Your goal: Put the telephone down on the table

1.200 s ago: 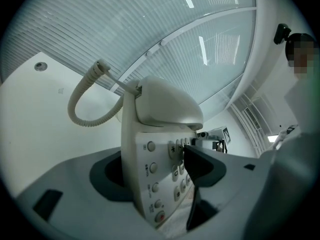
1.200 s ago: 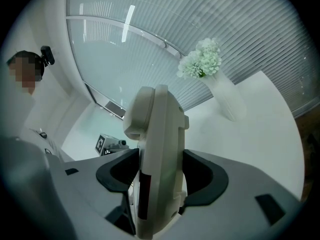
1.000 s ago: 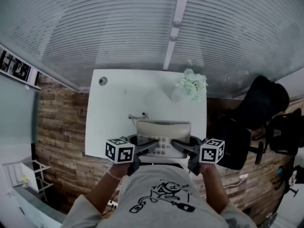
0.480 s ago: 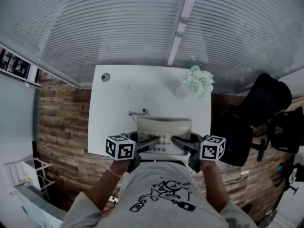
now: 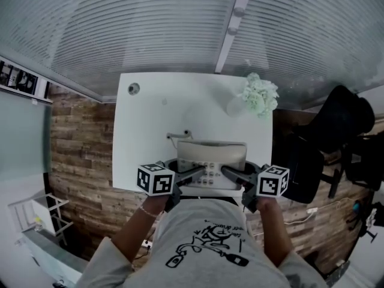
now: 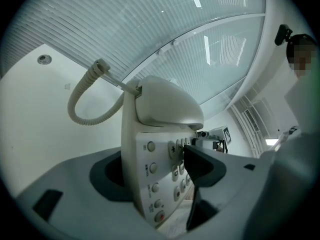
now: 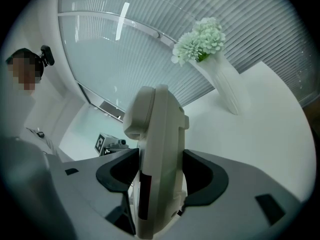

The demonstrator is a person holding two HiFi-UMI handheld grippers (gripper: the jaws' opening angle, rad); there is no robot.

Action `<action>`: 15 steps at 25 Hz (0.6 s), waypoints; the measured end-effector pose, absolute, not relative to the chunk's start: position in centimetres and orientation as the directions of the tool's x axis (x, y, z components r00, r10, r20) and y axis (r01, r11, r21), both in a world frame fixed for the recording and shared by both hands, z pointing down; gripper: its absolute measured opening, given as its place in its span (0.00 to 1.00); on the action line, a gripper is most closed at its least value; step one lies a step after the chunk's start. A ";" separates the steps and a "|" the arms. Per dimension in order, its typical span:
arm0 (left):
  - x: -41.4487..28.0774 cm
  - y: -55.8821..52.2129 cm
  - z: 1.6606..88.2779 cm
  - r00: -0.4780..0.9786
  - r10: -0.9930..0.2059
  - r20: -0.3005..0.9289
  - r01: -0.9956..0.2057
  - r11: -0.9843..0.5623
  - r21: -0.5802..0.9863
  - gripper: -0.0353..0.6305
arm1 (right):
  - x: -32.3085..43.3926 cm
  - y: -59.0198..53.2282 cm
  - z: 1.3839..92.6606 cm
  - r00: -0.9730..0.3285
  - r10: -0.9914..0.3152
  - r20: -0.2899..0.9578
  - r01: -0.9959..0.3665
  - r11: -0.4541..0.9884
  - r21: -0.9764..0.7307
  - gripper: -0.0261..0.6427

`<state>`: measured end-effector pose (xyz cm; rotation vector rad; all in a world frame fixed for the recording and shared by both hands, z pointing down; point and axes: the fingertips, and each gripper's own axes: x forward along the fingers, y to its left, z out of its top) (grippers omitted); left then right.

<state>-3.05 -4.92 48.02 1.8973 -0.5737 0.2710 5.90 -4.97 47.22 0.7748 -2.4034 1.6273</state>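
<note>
The off-white telephone (image 5: 211, 159) is level at the near edge of the desk (image 5: 150, 119), with the handset (image 5: 212, 150) in its cradle on the far side, the keypad (image 5: 208, 177) nearer, and a coiled cord (image 5: 177, 136) looping from its far left corner.

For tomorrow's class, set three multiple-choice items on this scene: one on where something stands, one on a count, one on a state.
1. Where on the table does the vase of flowers stand?
A. far right corner
B. far left corner
C. near edge

2. How many grippers clamp the telephone?
A. none
B. one
C. two

3. The handset is:
A. seated on the telephone
B. lifted off it
C. lying on the table

Key:
1 A, the head view shows it at that corner.
2 C, the left gripper and the right gripper each have jaws closed on it.
3 A, it sits on top of the telephone in both gripper views.
</note>
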 end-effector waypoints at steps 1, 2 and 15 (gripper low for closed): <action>-3.0 -5.1 48.3 0.858 -0.259 0.445 -0.509 -0.300 0.807 0.51 | 5.9 -5.1 47.6 -0.858 -0.337 0.389 -0.485 0.279 -0.829 0.47; -3.0 -5.2 48.7 0.858 -0.255 0.447 -0.509 -0.299 0.807 0.51 | 5.9 -5.2 47.9 -0.857 -0.336 0.390 -0.486 0.275 -0.830 0.47; -2.5 -5.2 53.5 0.861 -0.218 0.459 -0.505 -0.267 0.821 0.51 | 6.5 -5.2 52.7 -0.853 -0.315 0.417 -0.495 0.232 -0.837 0.47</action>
